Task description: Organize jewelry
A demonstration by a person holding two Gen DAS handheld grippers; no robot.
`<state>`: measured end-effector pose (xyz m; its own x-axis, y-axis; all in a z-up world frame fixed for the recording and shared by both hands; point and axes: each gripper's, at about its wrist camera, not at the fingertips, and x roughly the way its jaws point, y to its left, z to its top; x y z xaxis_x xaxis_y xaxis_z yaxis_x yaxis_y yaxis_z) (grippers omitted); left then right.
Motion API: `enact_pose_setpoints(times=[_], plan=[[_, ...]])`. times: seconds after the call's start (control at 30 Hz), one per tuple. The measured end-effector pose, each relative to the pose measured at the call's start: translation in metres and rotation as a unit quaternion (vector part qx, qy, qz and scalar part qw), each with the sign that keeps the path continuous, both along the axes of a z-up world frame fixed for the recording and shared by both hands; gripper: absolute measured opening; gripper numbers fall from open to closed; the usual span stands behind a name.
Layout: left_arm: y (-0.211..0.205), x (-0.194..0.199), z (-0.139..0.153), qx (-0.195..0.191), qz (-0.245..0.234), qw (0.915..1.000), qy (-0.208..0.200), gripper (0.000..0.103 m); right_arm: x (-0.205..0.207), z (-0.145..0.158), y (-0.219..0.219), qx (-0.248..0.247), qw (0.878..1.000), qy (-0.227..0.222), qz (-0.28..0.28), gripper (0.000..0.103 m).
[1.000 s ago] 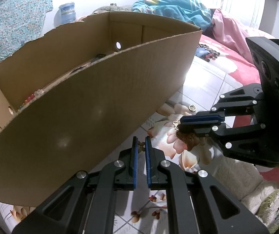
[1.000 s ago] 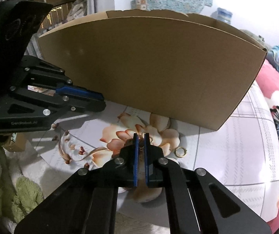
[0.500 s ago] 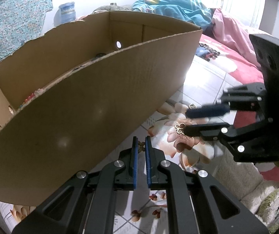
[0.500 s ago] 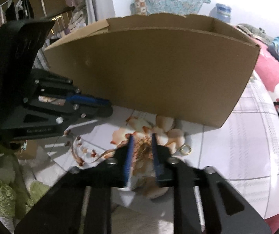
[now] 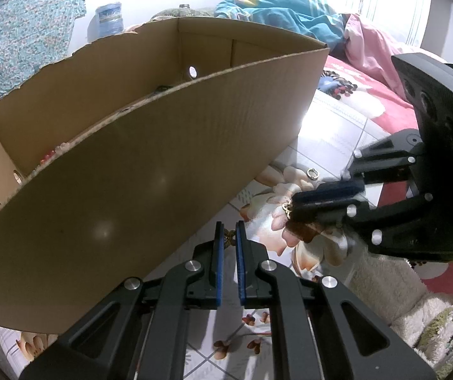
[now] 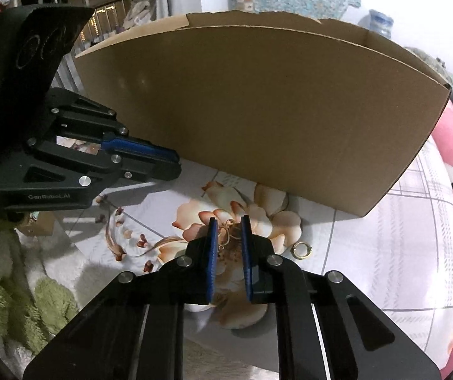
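Left gripper (image 5: 229, 232): its blue-padded fingers are pinching a small gold butterfly-shaped charm (image 5: 228, 240) at their tips, just in front of the near wall of the cardboard box (image 5: 150, 177).
Right gripper (image 6: 229, 231): its fingers are standing parted over a gold chain (image 6: 228, 237) that is lying on the flowered bedsheet (image 6: 385, 253); the chain is sitting between the pads, and whether either pad is touching it is hard to tell from this angle.
Right gripper seen from the left camera (image 5: 293, 204): a bit of gold chain (image 5: 286, 206) is showing at its fingertips, though motion blur is softening the detail.
Ring (image 6: 301, 250): a gold ring is lying flat on the bedsheet, just to the right of the right gripper and near the box.
Box: it is standing open-topped on the bed, with small red beads (image 5: 46, 157) peeking over its near wall.
Background: a pink blanket (image 5: 372, 47) and a teal blanket (image 5: 277, 12) are lying bunched behind the box.
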<state>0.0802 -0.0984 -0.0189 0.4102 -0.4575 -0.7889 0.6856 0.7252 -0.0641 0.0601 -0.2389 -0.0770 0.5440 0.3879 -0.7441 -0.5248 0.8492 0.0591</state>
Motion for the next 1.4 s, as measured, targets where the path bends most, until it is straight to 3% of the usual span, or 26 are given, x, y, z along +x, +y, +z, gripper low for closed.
enact_pose_setpoints(times=[0.27,0.5,0.7,0.93,1.03,1.1,1.13,1.27,1.4], plan=[[0.0,0.0,0.0,0.0,0.001,1.0,0.0,0.006,-0.002,0.006,-0.002,0.009,1.0,0.004,-0.006,0.0],[0.002,0.001,0.0,-0.002,0.005,1.0,-0.001,0.006,0.017,0.009,-0.022,-0.005,0.998,-0.003,-0.065,0.001],[0.002,0.0,-0.002,-0.002,0.006,1.0,0.002,0.006,0.006,0.008,-0.003,-0.022,0.999,0.005,-0.041,0.002],[0.004,0.003,-0.008,-0.004,0.012,0.9999,0.007,0.006,-0.007,0.008,0.006,0.005,0.999,0.03,-0.033,0.002],[0.004,0.003,-0.01,-0.006,0.012,0.9999,0.008,0.006,-0.014,0.009,0.008,0.003,0.999,0.026,-0.025,0.006],[0.005,0.003,-0.011,-0.005,0.012,0.9999,0.009,0.006,-0.019,0.01,0.01,-0.007,1.0,0.012,-0.022,0.023],[0.005,0.003,-0.011,-0.006,0.012,0.9999,0.008,0.006,-0.021,0.011,0.01,-0.015,1.0,0.004,-0.022,0.025],[0.007,0.004,-0.011,-0.008,0.012,0.9999,0.008,0.006,-0.014,0.014,0.006,-0.018,1.0,0.004,-0.02,0.025],[0.007,0.004,-0.012,-0.012,0.014,0.9998,0.009,0.006,-0.001,0.014,-0.001,0.018,0.999,0.034,-0.009,0.025]])
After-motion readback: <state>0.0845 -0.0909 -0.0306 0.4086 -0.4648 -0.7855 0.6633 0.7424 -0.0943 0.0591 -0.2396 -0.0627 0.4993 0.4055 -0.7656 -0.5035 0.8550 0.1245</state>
